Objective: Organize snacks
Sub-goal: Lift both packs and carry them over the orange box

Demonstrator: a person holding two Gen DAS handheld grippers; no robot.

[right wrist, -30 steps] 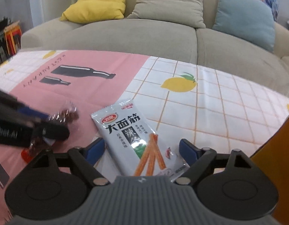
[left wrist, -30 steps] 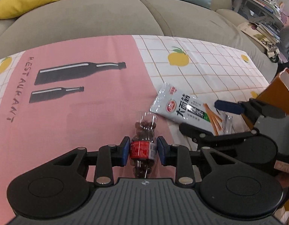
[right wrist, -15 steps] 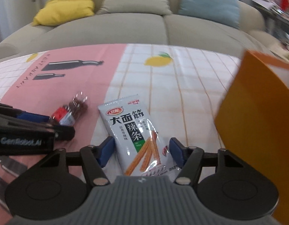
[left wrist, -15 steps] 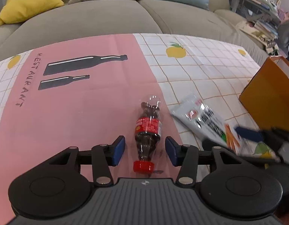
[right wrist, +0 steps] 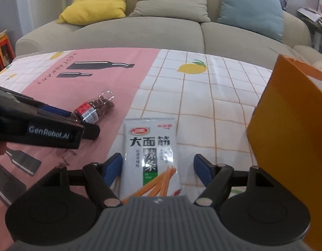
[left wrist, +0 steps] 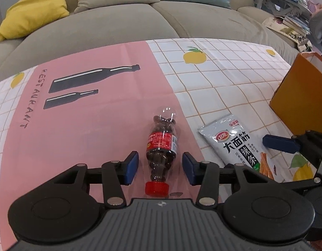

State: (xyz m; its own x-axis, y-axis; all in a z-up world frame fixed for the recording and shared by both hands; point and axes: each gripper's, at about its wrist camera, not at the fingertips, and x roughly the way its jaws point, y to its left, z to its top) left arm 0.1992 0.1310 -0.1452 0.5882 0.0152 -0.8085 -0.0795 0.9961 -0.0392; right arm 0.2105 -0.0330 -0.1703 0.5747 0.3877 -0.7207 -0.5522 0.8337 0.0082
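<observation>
A small clear bottle of brown candies with a red label and red cap lies on the pink part of the tablecloth, cap toward me. My left gripper is open, its blue pads either side of the bottle's lower half without touching. A silver snack packet with orange sticks printed on it lies flat on the white checked cloth. My right gripper is open around the packet's near end. The packet also shows in the left wrist view, the bottle in the right wrist view.
An orange paper bag stands at the right, close to my right gripper; it also shows in the left wrist view. A beige sofa with yellow, beige and blue cushions runs behind the table. Books are stacked far right.
My left gripper let go of the candy bottle and drew back; the bottle now lies on the cloth. My right gripper turned and squared up over the snack packet, staying open.
</observation>
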